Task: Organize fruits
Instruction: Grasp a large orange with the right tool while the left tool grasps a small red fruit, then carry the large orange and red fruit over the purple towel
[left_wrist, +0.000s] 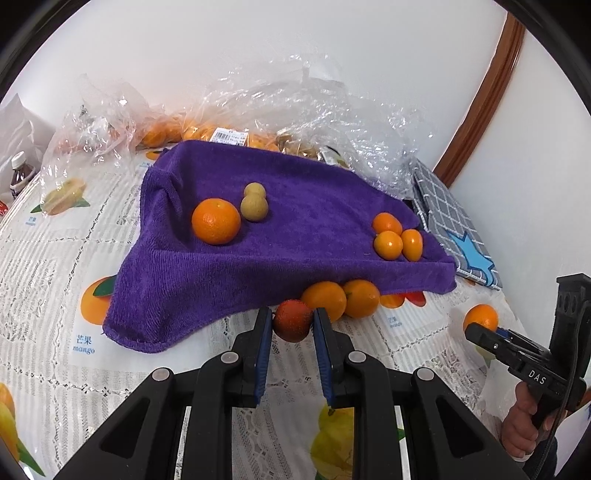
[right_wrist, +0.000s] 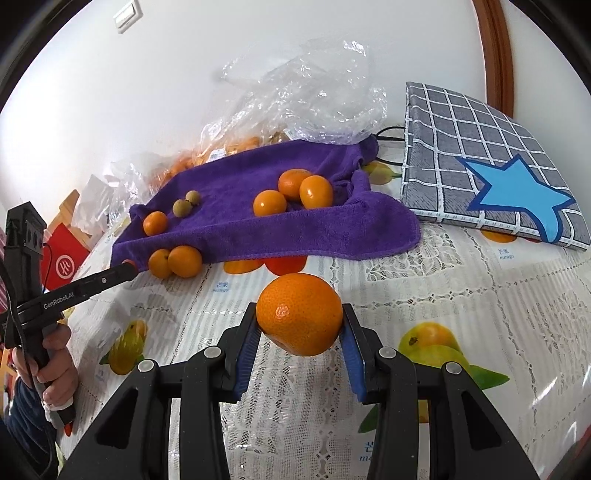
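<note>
Purple terry towel (left_wrist: 280, 236) lies spread over the middle of the table (left_wrist: 48, 258), which wears a white lace-pattern cloth printed with fruit pictures. At the far left stands a dark bottle with a white cap (left_wrist: 20, 171), beside crumpled clear plastic bags (left_wrist: 295, 99) of orange fruit along the far wall. On the towel's left part sit a round orange mandarin (left_wrist: 216, 220) and two small tan-green round fruits (left_wrist: 254, 202), touching one another. Near the towel's right edge three small orange kumquats (left_wrist: 397, 236) cluster together. At the towel's near edge, on the table, two more orange mandarins (left_wrist: 341, 298) lie side by side. Just in front of them the left gripper (left_wrist: 291, 323) has its jaws closed on a small reddish-orange fruit (left_wrist: 293, 320). Further right, the right gripper (right_wrist: 300, 325) grips a large orange mandarin (right_wrist: 300, 313) between its jaws, near the table's front and apart from the towel. At the far right lies a grey checked fabric pad with a blue star (right_wrist: 491, 170), its corner close to the towel.
</note>
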